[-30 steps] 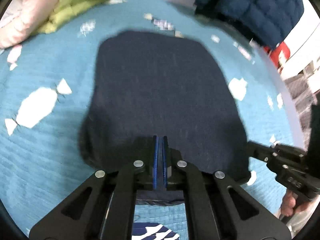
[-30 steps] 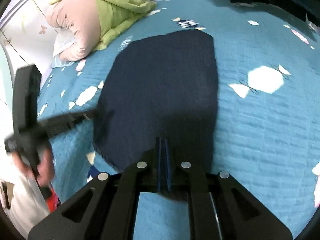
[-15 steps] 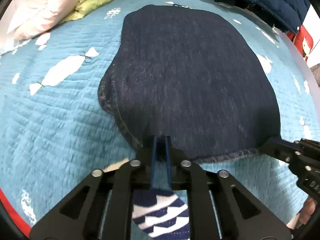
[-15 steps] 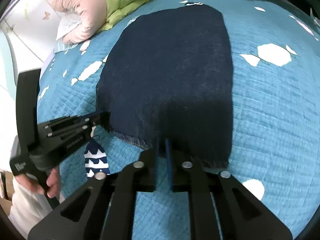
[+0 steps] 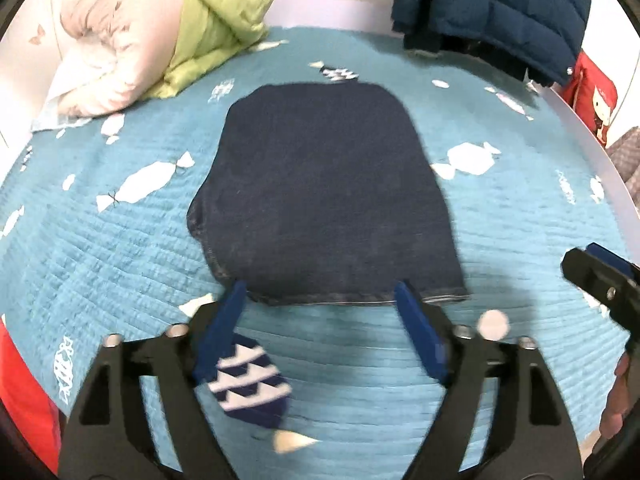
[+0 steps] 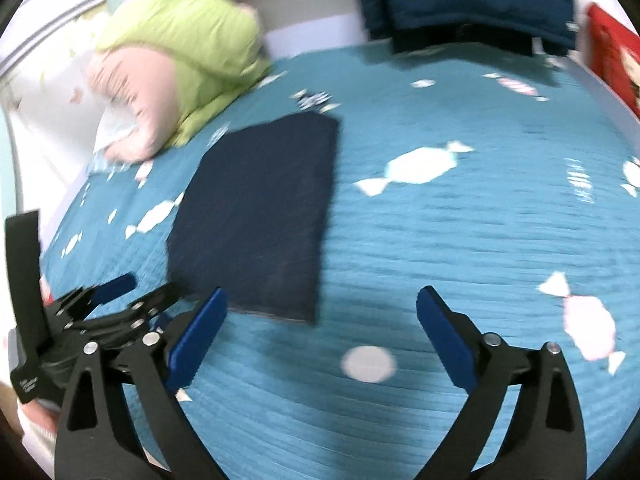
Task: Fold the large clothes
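- The bed [image 5: 120, 248] fills both views, covered by a teal quilted spread printed with white candy shapes.
- A green and pink duvet [image 5: 188, 28] is bundled at the far left corner of the bed; a dark blue puffer jacket [image 5: 496, 8] hangs at the far edge, with something red just right of it.
- The jeans [image 5: 324, 208], dark denim, lie folded flat in a compact block near the middle of the bed, the hemmed edge nearest the cameras. In the right wrist view they [image 6: 260, 216] sit left of centre, a neat slanted rectangle.
- The left tongs [image 5: 320, 298] hover just short of the hem, jaws spreading wide; nothing is between the blue pads and they do not press on the denim.
- The right tongs [image 6: 320, 300] are likewise opening wide over bare quilt, beside the near right corner of the jeans, gripping nothing.
- Each view catches the other tongs at its edge, with part of a hand [image 5: 616, 404] on the handle.
- A navy-and-white patterned patch [image 5: 250, 384] shows on the quilt beneath the left tongs; the picture is too blurred to say whether it is print or a separate item.
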The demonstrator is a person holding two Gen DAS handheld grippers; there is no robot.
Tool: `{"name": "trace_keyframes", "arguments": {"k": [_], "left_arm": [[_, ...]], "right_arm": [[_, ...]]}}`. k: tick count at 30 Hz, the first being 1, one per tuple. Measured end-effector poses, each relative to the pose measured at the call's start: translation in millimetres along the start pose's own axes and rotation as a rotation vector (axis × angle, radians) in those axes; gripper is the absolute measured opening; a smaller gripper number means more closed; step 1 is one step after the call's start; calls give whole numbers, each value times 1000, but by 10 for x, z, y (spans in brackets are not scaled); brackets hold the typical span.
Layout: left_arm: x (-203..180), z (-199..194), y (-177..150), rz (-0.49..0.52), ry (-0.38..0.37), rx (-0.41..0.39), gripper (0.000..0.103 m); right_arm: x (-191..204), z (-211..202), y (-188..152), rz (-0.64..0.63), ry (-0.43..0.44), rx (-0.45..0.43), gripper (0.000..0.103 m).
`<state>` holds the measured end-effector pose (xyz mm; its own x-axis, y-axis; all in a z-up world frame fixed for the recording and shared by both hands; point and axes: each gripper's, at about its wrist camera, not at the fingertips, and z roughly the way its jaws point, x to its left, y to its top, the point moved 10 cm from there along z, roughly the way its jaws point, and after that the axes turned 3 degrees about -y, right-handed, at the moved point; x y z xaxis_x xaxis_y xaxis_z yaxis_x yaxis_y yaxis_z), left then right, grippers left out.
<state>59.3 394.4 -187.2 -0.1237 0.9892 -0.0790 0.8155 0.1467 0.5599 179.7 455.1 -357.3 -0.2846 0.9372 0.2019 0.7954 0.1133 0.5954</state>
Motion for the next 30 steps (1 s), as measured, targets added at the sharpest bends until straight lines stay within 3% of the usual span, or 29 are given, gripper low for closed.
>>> {"name": "trace_keyframes", "arguments": {"k": [8,13,20,30], "left_arm": [[-692,-468,76,-9,11,-72,89],[-1137,-777,131,-21,-19,-109,90],[-1557,-1149,185,-7,-1,-142,90],[-1824,-1572,298,15,-2,-219,91]], "right_arm": [[-899,-683,62,85,-87,-96,93],[-1227,-1122,107,103,-123,-146,93],[-1400,-1648,212,76,-182,-245,94],[-1390,-2048,350,32,-225,-348,94]]}}
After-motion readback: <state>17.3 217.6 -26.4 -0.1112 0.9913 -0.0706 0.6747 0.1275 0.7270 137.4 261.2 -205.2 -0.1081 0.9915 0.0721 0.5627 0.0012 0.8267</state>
